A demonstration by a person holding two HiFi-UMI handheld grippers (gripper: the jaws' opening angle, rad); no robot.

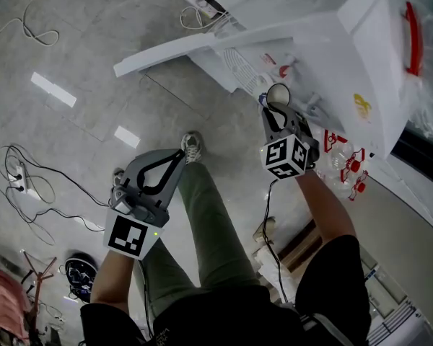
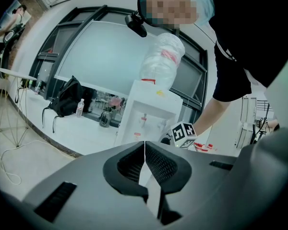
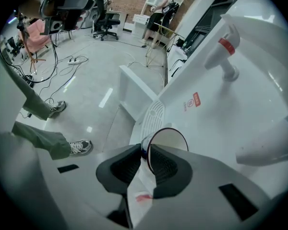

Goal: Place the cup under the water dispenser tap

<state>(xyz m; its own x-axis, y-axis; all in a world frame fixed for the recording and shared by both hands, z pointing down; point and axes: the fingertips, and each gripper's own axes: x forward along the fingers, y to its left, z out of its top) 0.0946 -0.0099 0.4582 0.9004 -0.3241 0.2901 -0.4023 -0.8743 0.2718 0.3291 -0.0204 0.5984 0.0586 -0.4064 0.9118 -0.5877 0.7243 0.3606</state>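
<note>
White dispenser front (image 3: pixel 230 123) behind cup (image 3: pixel 169 139) in right tongs (image 3: pixel 145 150) (label (image 3: pixel 196 99) unreadable)

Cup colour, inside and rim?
White inside with a dark rim; the cup shows best in the right gripper view.

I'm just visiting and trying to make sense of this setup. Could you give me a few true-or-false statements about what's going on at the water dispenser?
1. The right hand-held gripper is shut on the cup. True.
2. The left hand-held gripper is carrying a bottle. False: its jaws are together with nothing between them.
3. The water dispenser is black. False: its body is white.
4. One tap on the dispenser has a red top. True.
</note>
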